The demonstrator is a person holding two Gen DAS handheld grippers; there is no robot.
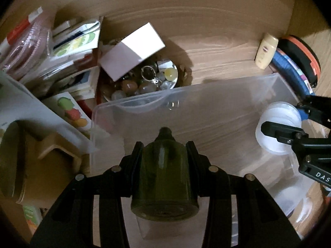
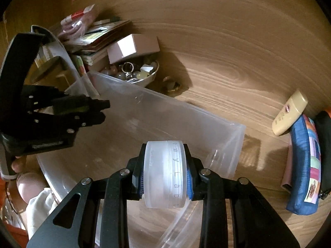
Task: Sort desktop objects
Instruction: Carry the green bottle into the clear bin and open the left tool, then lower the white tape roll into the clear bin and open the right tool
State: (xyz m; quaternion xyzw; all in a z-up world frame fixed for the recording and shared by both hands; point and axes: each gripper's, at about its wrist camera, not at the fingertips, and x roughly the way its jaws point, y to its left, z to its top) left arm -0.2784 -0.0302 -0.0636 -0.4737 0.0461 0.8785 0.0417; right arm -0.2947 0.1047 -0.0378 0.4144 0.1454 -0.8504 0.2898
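I am holding my left tool [image 1: 164,150] pinching a dark green bottle [image 1: 164,179] and my right tool [image 2: 164,175] pinching a frosted jar [image 2: 164,173] over the clear bin [image 1: 206,95], lowering both gently toward twelve o'clock before releasing.

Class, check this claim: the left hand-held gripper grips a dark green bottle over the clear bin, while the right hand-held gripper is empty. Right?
Not quite. The right hand-held gripper is shut on a frosted white jar, as the right wrist view shows. The left hand-held gripper does grip the dark green bottle over the clear bin.
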